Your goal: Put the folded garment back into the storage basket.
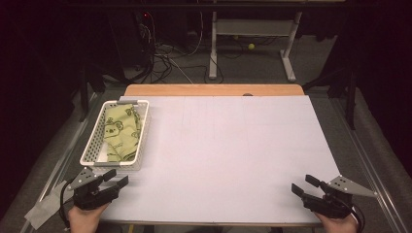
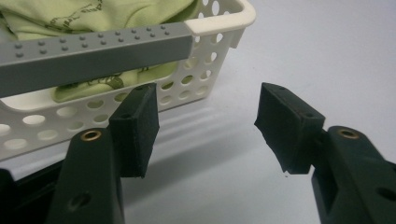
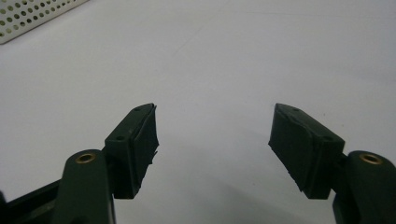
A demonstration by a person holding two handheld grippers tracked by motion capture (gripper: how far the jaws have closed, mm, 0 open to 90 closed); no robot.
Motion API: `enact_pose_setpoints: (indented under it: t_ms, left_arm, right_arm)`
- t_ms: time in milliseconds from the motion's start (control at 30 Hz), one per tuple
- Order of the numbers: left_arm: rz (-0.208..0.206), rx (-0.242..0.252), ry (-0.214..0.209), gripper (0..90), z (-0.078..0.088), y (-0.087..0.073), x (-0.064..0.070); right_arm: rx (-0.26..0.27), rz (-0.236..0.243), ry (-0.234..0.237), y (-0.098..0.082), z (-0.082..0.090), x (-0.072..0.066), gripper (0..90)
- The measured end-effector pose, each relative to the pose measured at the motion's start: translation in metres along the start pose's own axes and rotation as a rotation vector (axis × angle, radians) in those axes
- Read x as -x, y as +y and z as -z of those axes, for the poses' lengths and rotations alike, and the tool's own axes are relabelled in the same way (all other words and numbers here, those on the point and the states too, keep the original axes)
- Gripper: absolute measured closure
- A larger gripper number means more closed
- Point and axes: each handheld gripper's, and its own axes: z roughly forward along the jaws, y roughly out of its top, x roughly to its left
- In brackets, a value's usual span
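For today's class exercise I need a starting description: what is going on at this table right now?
A person sits at a white table with a two-jaw tool in each hand. The left tool rests just short of a white perforated basket that holds a folded green cloth printed with little figures. The right tool rests on bare tabletop at the opposite near corner. Both have their jaws open and hold nothing.

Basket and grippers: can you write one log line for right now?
left gripper: open, empty, beside basket | right gripper: open, empty, over white table | green cloth: in basket
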Motion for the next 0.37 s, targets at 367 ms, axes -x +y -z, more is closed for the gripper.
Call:
enact_pose_setpoints:
  t_ms: [367]
  left_arm:
    - [-0.008,-0.009,0.001,36.6,-0.0014,0.0004,0.0]
  right_arm:
    - [-0.005,0.007,-0.003,0.0004,-0.0012,-0.0009,32.6]
